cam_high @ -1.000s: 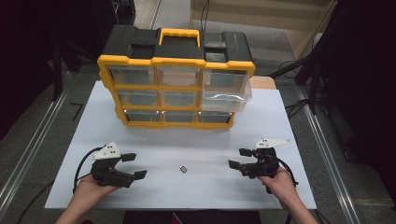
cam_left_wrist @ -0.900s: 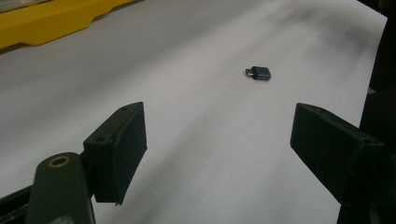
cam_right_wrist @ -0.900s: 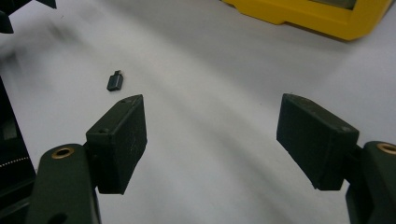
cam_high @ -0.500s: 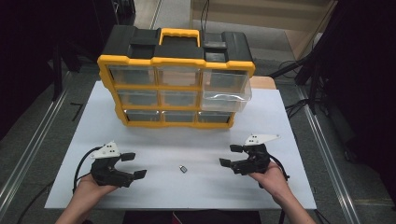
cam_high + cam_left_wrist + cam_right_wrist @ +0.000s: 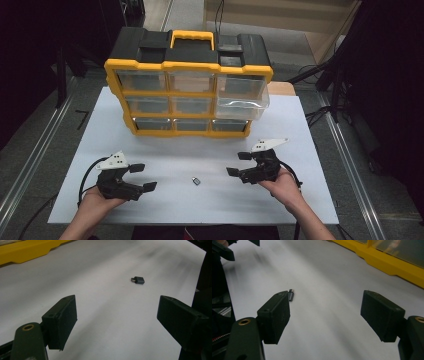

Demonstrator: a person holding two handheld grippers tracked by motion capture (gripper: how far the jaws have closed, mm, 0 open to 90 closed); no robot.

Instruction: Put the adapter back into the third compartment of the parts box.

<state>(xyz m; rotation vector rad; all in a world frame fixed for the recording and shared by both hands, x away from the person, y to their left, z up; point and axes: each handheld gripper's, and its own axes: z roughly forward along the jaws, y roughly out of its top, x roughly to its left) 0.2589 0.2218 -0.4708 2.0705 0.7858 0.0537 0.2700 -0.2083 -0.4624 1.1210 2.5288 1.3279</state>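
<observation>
A small dark adapter (image 5: 196, 181) lies on the white table sheet (image 5: 200, 150) between my two hands; it also appears ahead of the jaws as the adapter (image 5: 138, 280) and, partly behind the left jaw, the adapter (image 5: 291, 295). My left gripper (image 5: 142, 177) is open and rests low at the left, a hand's width from the adapter. My right gripper (image 5: 239, 164) is open too, to the right of the adapter and turned toward it. Nothing lies between the jaws of the left gripper (image 5: 117, 317) or the right gripper (image 5: 324, 312).
A yellow and black drawer organizer (image 5: 187, 90) stands at the back of the sheet, with its middle-right clear drawer (image 5: 242, 107) pulled partly out. Metal rails run along both table sides. A wooden board lies behind the organizer at the right.
My right gripper has moved left and slightly forward toward the adapter. The left gripper and the adapter have stayed in place.
</observation>
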